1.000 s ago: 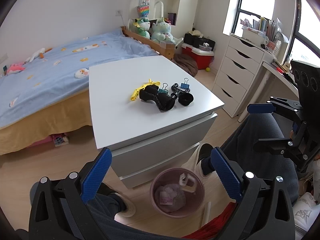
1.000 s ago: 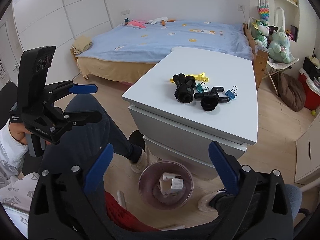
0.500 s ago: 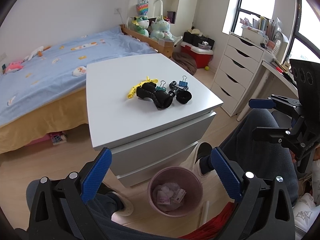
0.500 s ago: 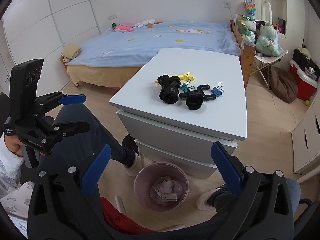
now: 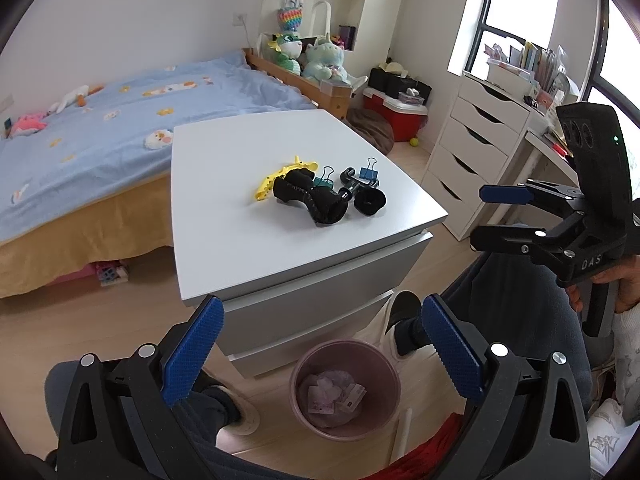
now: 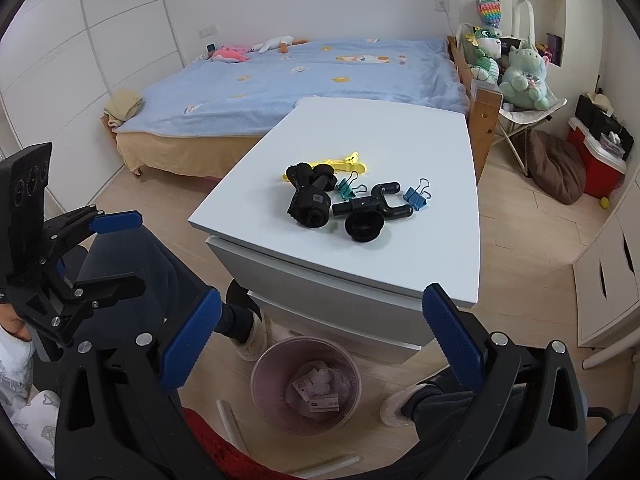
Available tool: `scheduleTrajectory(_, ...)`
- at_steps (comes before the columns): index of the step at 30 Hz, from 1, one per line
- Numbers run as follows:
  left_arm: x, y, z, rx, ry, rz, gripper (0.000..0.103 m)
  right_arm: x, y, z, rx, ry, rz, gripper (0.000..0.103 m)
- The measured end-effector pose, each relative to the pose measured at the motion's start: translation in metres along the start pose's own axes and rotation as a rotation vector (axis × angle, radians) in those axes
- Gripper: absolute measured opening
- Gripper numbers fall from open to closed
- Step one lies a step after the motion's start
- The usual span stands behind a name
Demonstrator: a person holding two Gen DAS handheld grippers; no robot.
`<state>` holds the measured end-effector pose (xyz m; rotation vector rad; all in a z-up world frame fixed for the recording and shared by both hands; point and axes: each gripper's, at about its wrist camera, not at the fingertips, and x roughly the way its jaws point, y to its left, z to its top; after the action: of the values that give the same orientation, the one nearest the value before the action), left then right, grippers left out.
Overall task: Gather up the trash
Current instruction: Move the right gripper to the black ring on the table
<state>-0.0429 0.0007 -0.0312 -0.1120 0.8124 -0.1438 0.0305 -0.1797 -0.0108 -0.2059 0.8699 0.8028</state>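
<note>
A pink waste bin (image 5: 346, 390) stands on the floor in front of the white drawer unit (image 5: 280, 160); paper scraps and small boxes lie inside it. It also shows in the right wrist view (image 6: 306, 388). My left gripper (image 5: 320, 352) is open and empty, above and short of the bin. My right gripper (image 6: 318, 344) is open and empty too, also held over the bin. Each gripper shows in the other's view, the right gripper (image 5: 508, 216) and the left gripper (image 6: 116, 252).
On the drawer unit top lie black tube-shaped parts (image 5: 316, 200), a yellow clip (image 5: 280, 176), and teal and blue binder clips (image 6: 416, 194). A blue bed (image 5: 100, 120) is behind. White drawers (image 5: 472, 152) stand right. My legs flank the bin.
Both grippers have risen and pulled back slightly; the drawer unit top looks nearer and the bin sits lower in view. A small box that hung above the bin a second ago now lies inside it.
</note>
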Motion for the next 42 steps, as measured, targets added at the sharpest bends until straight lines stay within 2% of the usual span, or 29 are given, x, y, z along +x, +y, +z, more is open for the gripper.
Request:
scheduleTrajectory(10,0.0,0.005,0.01,-0.011,-0.021,0.006,0.095,0.045,-0.016,0.038,-0.062,0.069,-0.056,0.099)
scheduleTrajectory(17,0.001,0.008,0.009,-0.019,-0.017,0.007,0.095,0.084,-0.022,0.052,-0.106,0.159,-0.071,0.098)
scheduleTrajectory(20,0.0,0.011,0.009,-0.026,-0.016,0.01,0.095,0.098,-0.023,0.053,-0.12,0.198,-0.063,0.083)
scheduleTrajectory(22,0.001,0.012,0.009,-0.029,-0.016,0.011,0.095,0.105,-0.024,0.054,-0.129,0.212,-0.064,0.08)
scheduleTrajectory(26,0.001,0.013,0.009,-0.029,-0.014,0.01,0.095,0.112,-0.022,0.054,-0.14,0.229,-0.054,0.064)
scheduleTrajectory(29,0.001,0.013,0.008,-0.03,-0.013,0.008,0.095,0.116,-0.022,0.053,-0.142,0.235,-0.055,0.061)
scheduleTrajectory(36,0.003,0.014,0.007,-0.032,-0.009,0.006,0.095,0.12,-0.024,0.053,-0.142,0.235,-0.069,0.038)
scheduleTrajectory(42,0.003,0.015,0.006,-0.033,-0.01,0.002,0.095,0.12,-0.026,0.053,-0.138,0.231,-0.07,0.032)
